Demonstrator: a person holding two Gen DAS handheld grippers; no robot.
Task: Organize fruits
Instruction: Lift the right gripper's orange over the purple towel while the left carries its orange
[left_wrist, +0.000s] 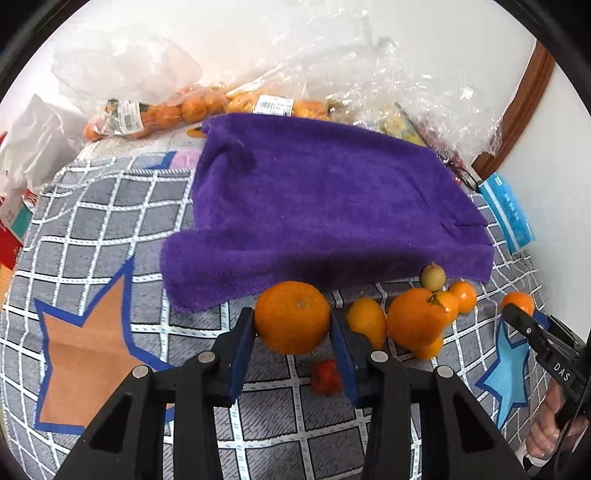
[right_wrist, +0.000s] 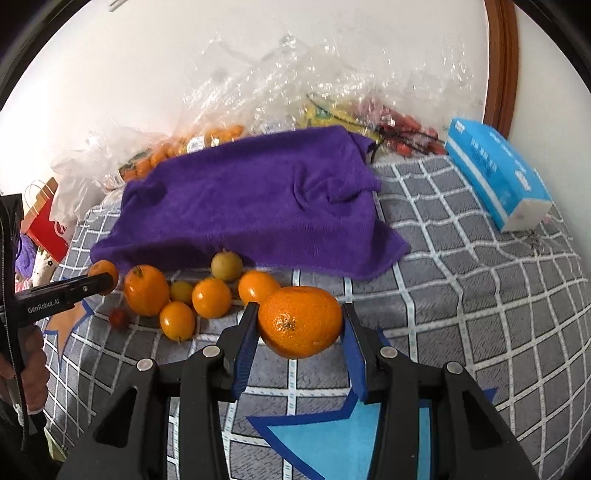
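Tongs (left_wrist: 292, 325), purple towel (left_wrist: 317, 206) behind

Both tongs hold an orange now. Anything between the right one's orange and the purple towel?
Nothing visible does. The right tongs grip their orange, and bare checked mat runs to the purple towel; the loose fruit pile lies to the left.

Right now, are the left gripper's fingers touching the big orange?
Touching. The left wrist view shows both blue fingers pressed against the sides of the big orange, with no gap on either side.
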